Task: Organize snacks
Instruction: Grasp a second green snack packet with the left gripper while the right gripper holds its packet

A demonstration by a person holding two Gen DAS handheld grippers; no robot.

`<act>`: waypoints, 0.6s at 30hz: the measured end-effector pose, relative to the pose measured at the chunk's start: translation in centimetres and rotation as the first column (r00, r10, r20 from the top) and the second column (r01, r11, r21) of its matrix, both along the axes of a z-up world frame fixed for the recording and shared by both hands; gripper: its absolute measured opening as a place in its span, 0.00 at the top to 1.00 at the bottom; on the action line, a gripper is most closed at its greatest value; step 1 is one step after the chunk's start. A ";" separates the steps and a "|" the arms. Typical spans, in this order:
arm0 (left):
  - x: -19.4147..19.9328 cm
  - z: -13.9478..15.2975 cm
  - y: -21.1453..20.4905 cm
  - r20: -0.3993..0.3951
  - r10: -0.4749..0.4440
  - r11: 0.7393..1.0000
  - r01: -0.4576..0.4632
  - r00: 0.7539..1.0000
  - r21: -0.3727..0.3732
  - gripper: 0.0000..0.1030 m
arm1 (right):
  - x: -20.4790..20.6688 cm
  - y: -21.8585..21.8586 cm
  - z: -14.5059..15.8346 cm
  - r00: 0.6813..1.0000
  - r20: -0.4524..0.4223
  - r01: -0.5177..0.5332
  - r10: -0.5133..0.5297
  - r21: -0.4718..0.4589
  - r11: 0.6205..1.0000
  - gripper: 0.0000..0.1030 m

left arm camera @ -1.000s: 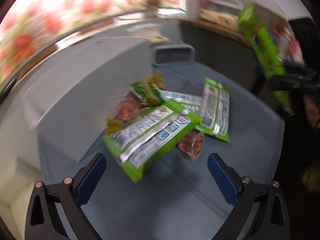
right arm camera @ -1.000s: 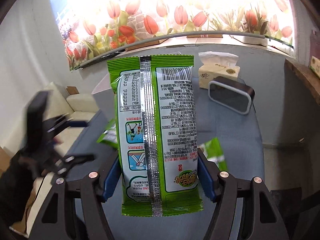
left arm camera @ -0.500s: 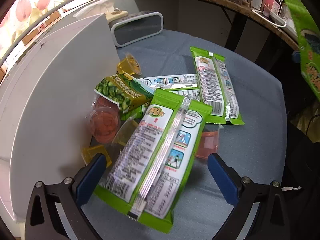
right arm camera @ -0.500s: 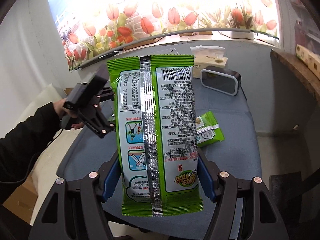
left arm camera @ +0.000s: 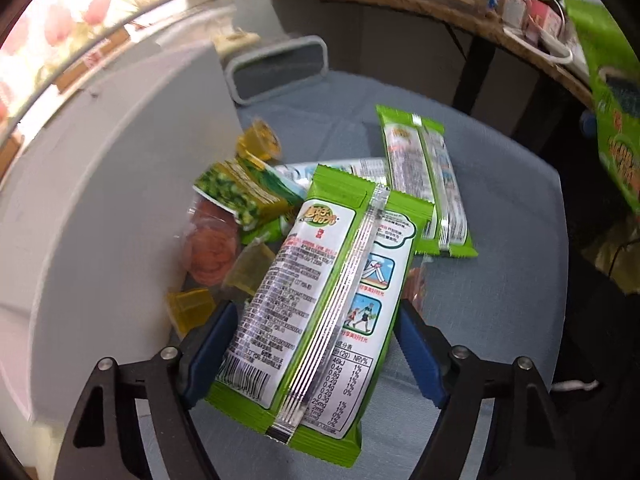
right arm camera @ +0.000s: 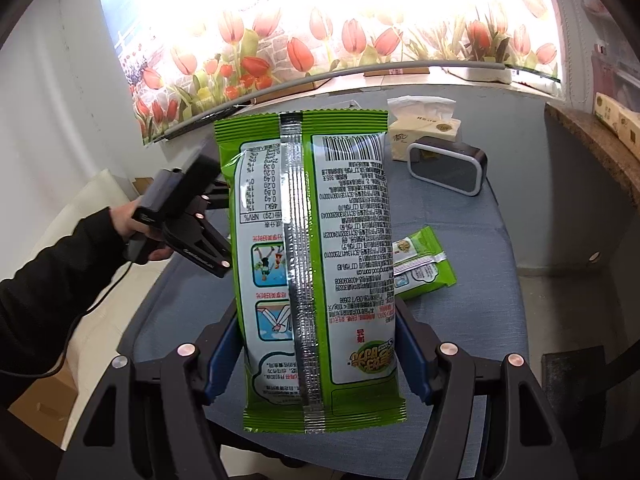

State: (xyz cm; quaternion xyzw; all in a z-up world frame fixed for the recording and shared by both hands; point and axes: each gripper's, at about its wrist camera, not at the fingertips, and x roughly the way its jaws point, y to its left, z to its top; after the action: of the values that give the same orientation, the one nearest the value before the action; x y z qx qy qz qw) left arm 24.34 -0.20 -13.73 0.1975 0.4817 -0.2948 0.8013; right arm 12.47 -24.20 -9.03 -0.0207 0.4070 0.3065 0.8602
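Grey-blue cloth covers the table [left arm camera: 500, 208] where the snacks are being sorted, tulip wallpaper [right arm camera: 304, 44] bright behind it. Nearest the left camera, the left gripper [left arm camera: 316, 354] straddles a green packet [left arm camera: 320, 300]; its blue pads flank the packet's lower edges, but whether they are pinching it or only closing in cannot be told. From 9 to 11 o'clock of that packet lie yellow jelly cups [left arm camera: 188, 306], a pink cup [left arm camera: 210, 248] and a pea bag [left arm camera: 236, 194], heaped against a white box [left arm camera: 100, 184]. Two more packets [left arm camera: 424, 176] rest flat toward 1 o'clock, with a grey bin [left arm camera: 280, 68] at the far edge.

In the right camera, the right gripper [right arm camera: 316, 358] is clamped on a second green packet [right arm camera: 312, 264], held upright and clear of the table. Beyond it, one packet [right arm camera: 420, 264] lies at 2 o'clock, then a black-rimmed bin [right arm camera: 448, 166] and a tissue box [right arm camera: 424, 124].

By this evidence the sorting has barely begun: one packet lifted, perhaps another in hand, none seen stored, and the pile of cups and bags still to be dealt with.
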 end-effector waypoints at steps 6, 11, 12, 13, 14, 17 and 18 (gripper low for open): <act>-2.4 3.1 2.0 0.070 0.254 0.960 -0.242 0.965 -0.140 0.19 | 0.5 0.1 0.0 1.000 0.005 0.000 0.000 -0.003 1.000 0.29; -4.9 5.9 4.4 0.117 0.526 0.835 -0.486 0.842 -0.257 0.19 | 1.9 1.4 -0.5 1.000 0.003 0.003 -0.003 -0.007 1.000 0.29; -5.4 6.4 5.0 0.091 0.584 0.786 -0.535 0.806 -0.310 0.19 | 2.2 1.7 -0.5 1.000 0.006 0.000 0.000 -0.011 1.000 0.29; -5.6 6.8 5.7 0.071 0.629 0.745 -0.573 0.774 -0.342 0.19 | 2.5 2.2 -0.4 1.000 0.012 -0.004 0.005 -0.015 1.000 0.29; -6.0 7.1 6.1 0.066 0.677 0.701 -0.615 0.733 -0.360 0.19 | 3.1 2.7 -0.3 1.000 0.020 -0.013 0.014 -0.014 1.000 0.29; -6.1 8.0 7.5 0.057 0.771 0.595 -0.685 0.635 -0.420 0.19 | 5.3 4.6 0.2 0.999 0.030 -0.030 0.031 -0.016 0.999 0.29; -5.8 8.2 8.1 0.050 0.787 0.571 -0.696 0.615 -0.436 0.19 | 6.2 5.3 0.5 0.999 0.029 -0.034 0.035 -0.014 0.999 0.29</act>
State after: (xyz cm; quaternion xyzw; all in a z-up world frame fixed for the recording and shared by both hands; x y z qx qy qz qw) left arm 18.55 7.88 -5.49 -0.1470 0.3540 0.0113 0.9236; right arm 18.68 -18.88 -8.53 -0.0380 0.3958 0.3183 0.8606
